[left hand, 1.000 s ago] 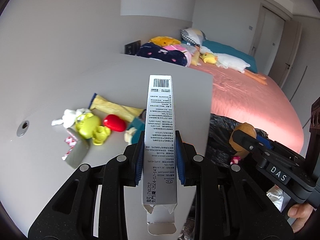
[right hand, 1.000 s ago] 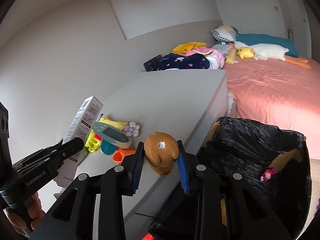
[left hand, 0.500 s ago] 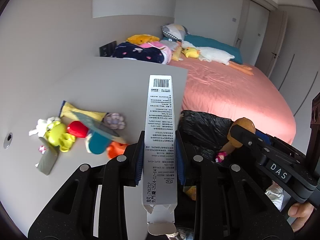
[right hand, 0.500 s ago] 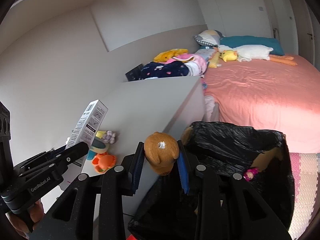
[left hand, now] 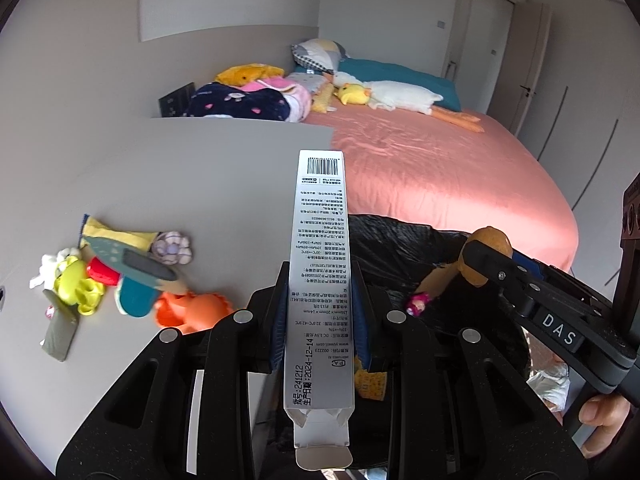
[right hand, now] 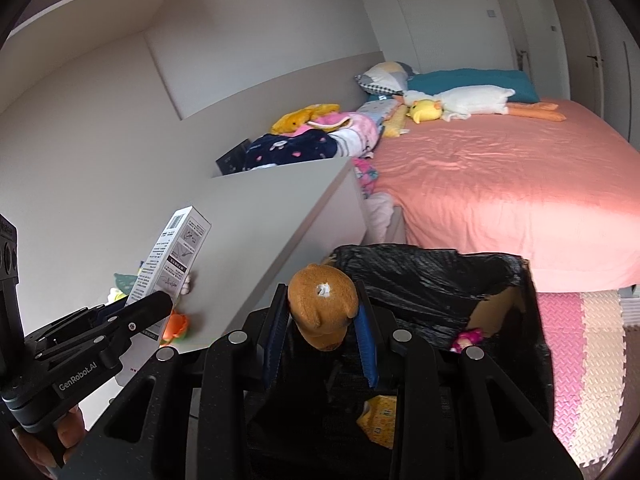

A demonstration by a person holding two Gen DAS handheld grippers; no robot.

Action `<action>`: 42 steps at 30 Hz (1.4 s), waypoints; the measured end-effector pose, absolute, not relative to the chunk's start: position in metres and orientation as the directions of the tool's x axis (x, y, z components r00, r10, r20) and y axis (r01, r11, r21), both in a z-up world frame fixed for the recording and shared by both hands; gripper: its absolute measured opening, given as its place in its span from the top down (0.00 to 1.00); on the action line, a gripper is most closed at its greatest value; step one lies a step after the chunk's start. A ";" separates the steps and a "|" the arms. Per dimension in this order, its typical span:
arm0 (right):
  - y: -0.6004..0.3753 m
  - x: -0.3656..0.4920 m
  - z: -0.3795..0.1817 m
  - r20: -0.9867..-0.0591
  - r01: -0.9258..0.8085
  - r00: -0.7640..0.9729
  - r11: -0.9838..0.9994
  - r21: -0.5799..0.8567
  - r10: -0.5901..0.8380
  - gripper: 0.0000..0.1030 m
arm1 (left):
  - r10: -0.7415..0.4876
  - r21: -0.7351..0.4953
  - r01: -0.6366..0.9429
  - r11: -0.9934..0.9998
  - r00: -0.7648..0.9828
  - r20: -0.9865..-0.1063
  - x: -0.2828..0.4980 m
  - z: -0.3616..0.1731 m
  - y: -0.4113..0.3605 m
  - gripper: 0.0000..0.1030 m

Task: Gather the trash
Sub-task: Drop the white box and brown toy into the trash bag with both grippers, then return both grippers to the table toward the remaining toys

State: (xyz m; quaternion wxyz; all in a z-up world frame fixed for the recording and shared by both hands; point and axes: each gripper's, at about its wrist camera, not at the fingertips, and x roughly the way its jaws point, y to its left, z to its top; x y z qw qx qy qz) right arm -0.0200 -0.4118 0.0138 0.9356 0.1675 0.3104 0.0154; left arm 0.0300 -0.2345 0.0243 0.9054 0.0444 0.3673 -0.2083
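My left gripper (left hand: pixel 320 304) is shut on a long white printed carton (left hand: pixel 320 264), held upright over the grey cabinet's right edge; it also shows in the right wrist view (right hand: pixel 170 264). My right gripper (right hand: pixel 322 320) is shut on a brown plush toy (right hand: pixel 322 304), held over the black-lined trash box (right hand: pixel 432 280). In the left wrist view the plush (left hand: pixel 486 252) and the right gripper (left hand: pixel 486 254) hang above the bin (left hand: pixel 396 248). A small pink item (right hand: pixel 466 338) and a yellow packet (right hand: pixel 378 420) lie inside the bin.
Several toys and scraps lie on the grey cabinet top (left hand: pixel 200 184): an orange toy (left hand: pixel 192 310), a teal device (left hand: pixel 136 276), yellow-green pieces (left hand: pixel 76 286). A pink bed (right hand: pixel 500 184) with plush ducks stands behind the bin. Foam mats (right hand: pixel 580 340) cover the floor on the right.
Both grippers moved right, from over the cabinet toward the bin. The plush now hangs over the bin's opening; the carton has reached the cabinet's right edge. Both grips unchanged.
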 end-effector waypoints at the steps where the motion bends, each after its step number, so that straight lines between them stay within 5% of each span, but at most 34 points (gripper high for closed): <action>1: -0.415 -0.022 0.014 -0.576 0.082 0.808 0.943 0.321 0.126 0.67 | -0.350 -0.073 0.417 0.906 0.640 -0.685 0.031 0.024 -0.237 0.74; 18: -0.470 -0.033 0.005 -0.601 0.237 0.799 0.918 0.318 0.003 0.66 | -0.457 -0.146 0.558 0.817 0.472 -0.754 0.032 -0.008 -0.285 0.73; 19: -0.471 -0.032 0.004 -0.608 0.247 0.794 0.917 0.314 -0.006 0.46 | -0.465 -0.159 0.567 0.808 0.449 -0.763 0.035 -0.011 -0.285 0.57; 20: -0.472 -0.033 0.004 -0.611 0.262 0.792 0.914 0.310 -0.020 0.33 | -0.462 -0.167 0.564 0.809 0.433 -0.774 0.037 -0.014 -0.286 0.20; 21: -0.474 -0.036 0.005 -0.605 0.293 0.794 0.907 0.303 -0.054 0.18 | -0.449 -0.158 0.556 0.816 0.437 -0.780 0.036 -0.014 -0.286 0.07; 42: -0.463 -0.034 -0.004 -0.615 0.290 0.787 0.910 0.296 -0.051 0.18 | -0.373 -0.067 0.508 0.859 0.529 -0.762 0.035 -0.009 -0.257 0.06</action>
